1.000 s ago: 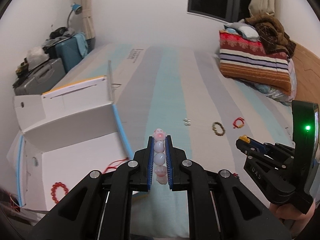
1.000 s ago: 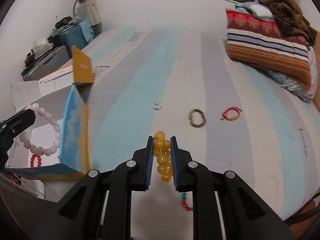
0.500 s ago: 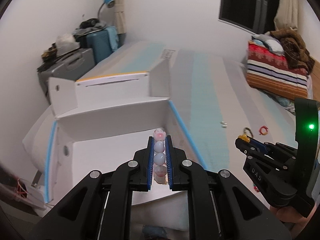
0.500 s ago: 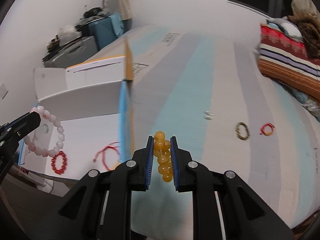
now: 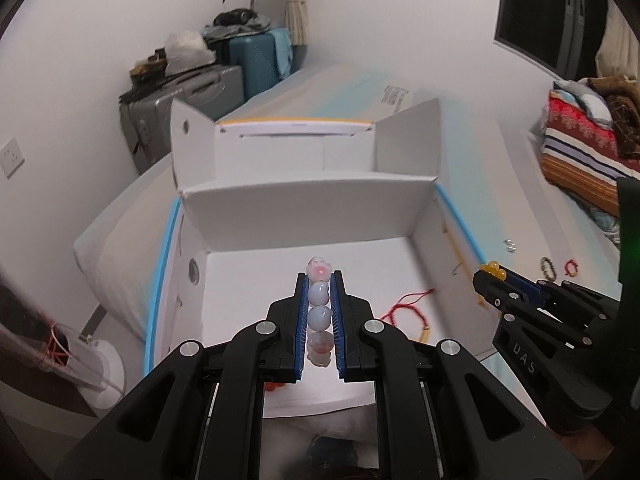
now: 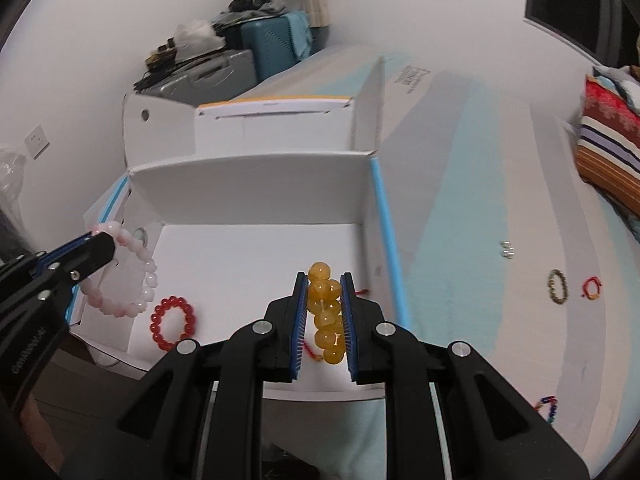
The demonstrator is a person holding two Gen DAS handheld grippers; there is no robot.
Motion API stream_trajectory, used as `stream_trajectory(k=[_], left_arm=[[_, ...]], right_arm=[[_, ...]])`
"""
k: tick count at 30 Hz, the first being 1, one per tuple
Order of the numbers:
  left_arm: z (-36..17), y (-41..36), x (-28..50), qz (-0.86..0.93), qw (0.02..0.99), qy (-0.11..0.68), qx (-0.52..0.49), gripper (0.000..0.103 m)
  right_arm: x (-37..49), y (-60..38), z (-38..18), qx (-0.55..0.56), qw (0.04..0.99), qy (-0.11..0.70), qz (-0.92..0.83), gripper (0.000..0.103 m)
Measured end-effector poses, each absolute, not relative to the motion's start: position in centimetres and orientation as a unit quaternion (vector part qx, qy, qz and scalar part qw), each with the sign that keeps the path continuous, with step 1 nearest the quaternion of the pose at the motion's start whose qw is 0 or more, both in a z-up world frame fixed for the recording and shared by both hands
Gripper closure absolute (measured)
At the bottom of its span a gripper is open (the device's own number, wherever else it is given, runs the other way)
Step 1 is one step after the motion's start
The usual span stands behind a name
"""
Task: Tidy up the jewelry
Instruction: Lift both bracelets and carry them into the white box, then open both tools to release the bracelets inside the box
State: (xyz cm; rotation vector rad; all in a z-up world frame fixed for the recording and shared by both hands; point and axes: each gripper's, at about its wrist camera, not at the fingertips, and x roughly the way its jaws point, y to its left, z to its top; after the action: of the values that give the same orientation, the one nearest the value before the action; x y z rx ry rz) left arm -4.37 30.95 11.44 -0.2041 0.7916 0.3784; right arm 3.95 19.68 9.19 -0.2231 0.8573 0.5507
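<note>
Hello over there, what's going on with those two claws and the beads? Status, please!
Left gripper shut on pink bracelet, over the white box. Right gripper shut on amber bracelet, also over box. Red bead bracelet already inside. Nothing blocking.

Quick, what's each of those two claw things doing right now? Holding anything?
Left gripper: shut on the pink bracelet.
Right gripper: shut on the yellow bracelet.

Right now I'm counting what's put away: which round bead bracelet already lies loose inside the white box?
The red bead bracelet, resting on the box floor; the pink and yellow ones are held in hand-held grippers.
</note>
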Motion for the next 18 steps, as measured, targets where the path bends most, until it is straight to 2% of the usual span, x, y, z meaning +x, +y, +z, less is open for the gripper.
stream_trajectory(k=[18], left_arm=[[4.6, 34.7, -2.9, 0.190, 0.867, 0.444, -0.122, 0.092]], right_arm=[[4.4, 23.0, 3.5, -0.123, 0.835, 0.463, 0.269, 0.088]])
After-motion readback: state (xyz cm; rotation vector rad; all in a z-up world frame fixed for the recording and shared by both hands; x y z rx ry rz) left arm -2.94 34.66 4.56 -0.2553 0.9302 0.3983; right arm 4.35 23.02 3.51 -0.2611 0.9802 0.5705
